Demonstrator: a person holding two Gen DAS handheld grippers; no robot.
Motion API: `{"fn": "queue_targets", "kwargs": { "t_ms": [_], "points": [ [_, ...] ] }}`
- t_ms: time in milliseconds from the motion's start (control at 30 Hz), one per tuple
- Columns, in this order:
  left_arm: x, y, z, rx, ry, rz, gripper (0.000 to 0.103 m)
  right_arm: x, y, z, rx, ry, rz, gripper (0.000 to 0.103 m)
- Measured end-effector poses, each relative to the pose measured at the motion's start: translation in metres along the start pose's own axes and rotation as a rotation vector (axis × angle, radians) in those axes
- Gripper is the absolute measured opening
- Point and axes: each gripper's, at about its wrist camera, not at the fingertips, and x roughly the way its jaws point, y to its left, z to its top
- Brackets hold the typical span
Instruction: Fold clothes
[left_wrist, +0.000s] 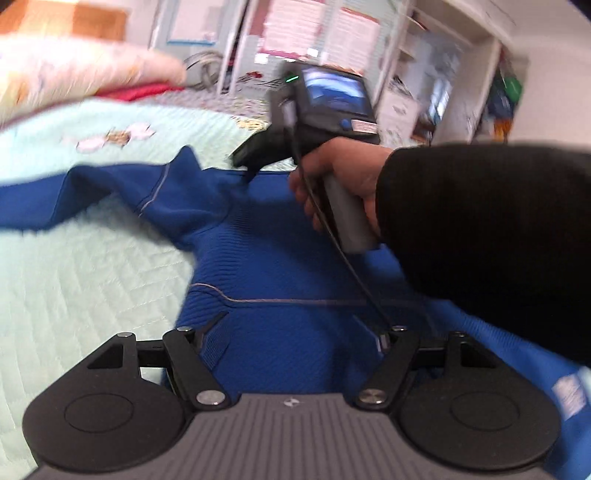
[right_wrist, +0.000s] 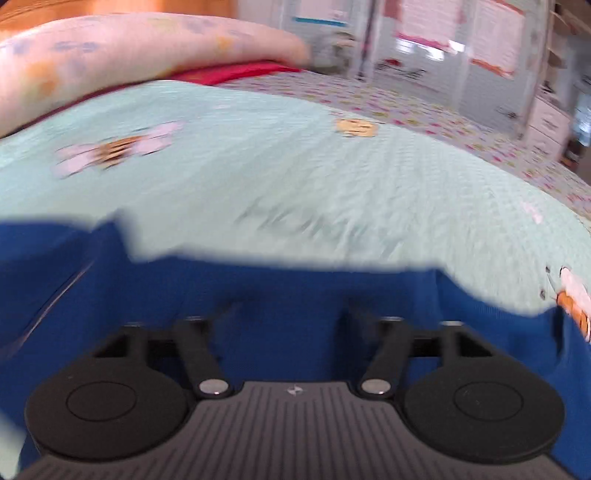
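Observation:
A blue knit garment (left_wrist: 280, 258) with a thin grey seam line lies spread on a pale green quilted bedcover (left_wrist: 85, 273). One sleeve (left_wrist: 110, 192) stretches to the left. My left gripper (left_wrist: 301, 326) hovers low over the garment's body, jaws wide apart, nothing pinched between them. In the same view a hand in a black sleeve (left_wrist: 480, 236) holds my right gripper (left_wrist: 245, 160) at the garment's far edge. The right wrist view is blurred. There my right gripper (right_wrist: 291, 310) stands open over the blue garment (right_wrist: 295, 288), with fabric below the fingers but none between the pads.
A pink patterned pillow or duvet (right_wrist: 129, 48) and a red cloth (right_wrist: 236, 72) lie at the head of the bed. A flowered sheet (right_wrist: 424, 107) covers the far side. White shelves and cupboards (left_wrist: 436, 74) stand beyond the bed.

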Motion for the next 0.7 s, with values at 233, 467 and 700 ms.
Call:
{"fn": "queue_targets", "kwargs": {
  "t_ms": [233, 467, 700],
  "points": [
    [-0.02, 0.106, 0.024, -0.461, -0.043, 0.0, 0.073, -0.11, -0.009, -0.046, 0.179, -0.06, 0.176, 0.052],
    [-0.04, 0.218, 0.042, -0.779, -0.156, 0.14, 0.074, -0.12, 0.006, -0.124, 0.118, -0.072, 0.15, 0.079],
    [-0.012, 0.306, 0.071, -1.063, -0.13, 0.054, 0.074, -0.122, 0.012, -0.13, 0.087, -0.108, 0.128, 0.079]
  ]
}}
